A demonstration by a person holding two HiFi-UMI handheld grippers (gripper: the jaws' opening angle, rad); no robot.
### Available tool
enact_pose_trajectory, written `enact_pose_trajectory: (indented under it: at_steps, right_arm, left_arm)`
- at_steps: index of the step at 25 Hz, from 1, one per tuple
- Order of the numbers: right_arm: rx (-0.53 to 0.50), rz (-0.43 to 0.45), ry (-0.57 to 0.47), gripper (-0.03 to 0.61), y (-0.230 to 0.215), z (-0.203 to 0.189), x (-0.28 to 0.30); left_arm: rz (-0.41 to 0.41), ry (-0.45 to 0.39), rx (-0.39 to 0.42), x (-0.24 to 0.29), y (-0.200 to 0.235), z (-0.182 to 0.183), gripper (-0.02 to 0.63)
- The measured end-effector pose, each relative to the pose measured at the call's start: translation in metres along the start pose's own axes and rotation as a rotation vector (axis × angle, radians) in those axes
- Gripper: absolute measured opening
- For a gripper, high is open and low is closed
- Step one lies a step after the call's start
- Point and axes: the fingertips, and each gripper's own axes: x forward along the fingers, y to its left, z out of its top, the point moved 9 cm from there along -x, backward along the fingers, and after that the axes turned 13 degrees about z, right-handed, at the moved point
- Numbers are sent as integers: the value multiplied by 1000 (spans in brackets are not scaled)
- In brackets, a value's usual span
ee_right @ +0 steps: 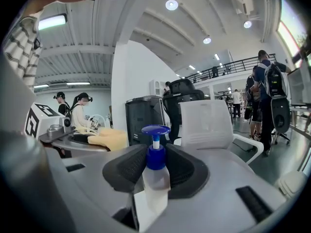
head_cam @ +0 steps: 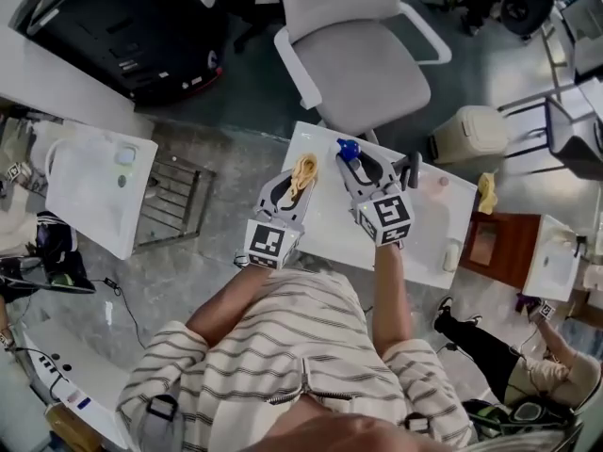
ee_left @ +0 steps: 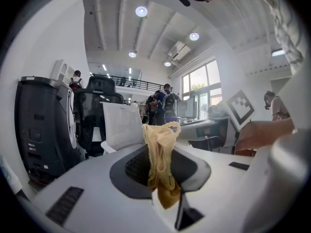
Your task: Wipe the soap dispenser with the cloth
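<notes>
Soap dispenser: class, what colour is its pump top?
Blue. The pump top shows best in the right gripper view.

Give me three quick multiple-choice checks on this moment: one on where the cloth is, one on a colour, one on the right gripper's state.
1. Where is the cloth?
A. flat on the table
B. between the left gripper's jaws
C. over the chair back

2. What colour is the soap dispenser's pump head?
A. red
B. blue
C. green

3. What state is the right gripper in?
A. open and empty
B. shut on the cloth
C. shut on the soap dispenser

Key:
1 B: the left gripper view shows the yellow cloth pinched between its pads.
2 B: the pump head is blue in the right gripper view.
3 C: its pads press the bottle's neck from both sides.
</notes>
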Motion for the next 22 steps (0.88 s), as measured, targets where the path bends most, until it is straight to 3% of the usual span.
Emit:
enact_pose_trajectory:
  at_steps: [22]
  right_arm:
    - [-39,-40,-53,123,41,48,-29]
  left_arm:
    - [-78,-27,96,1,-15,31,84]
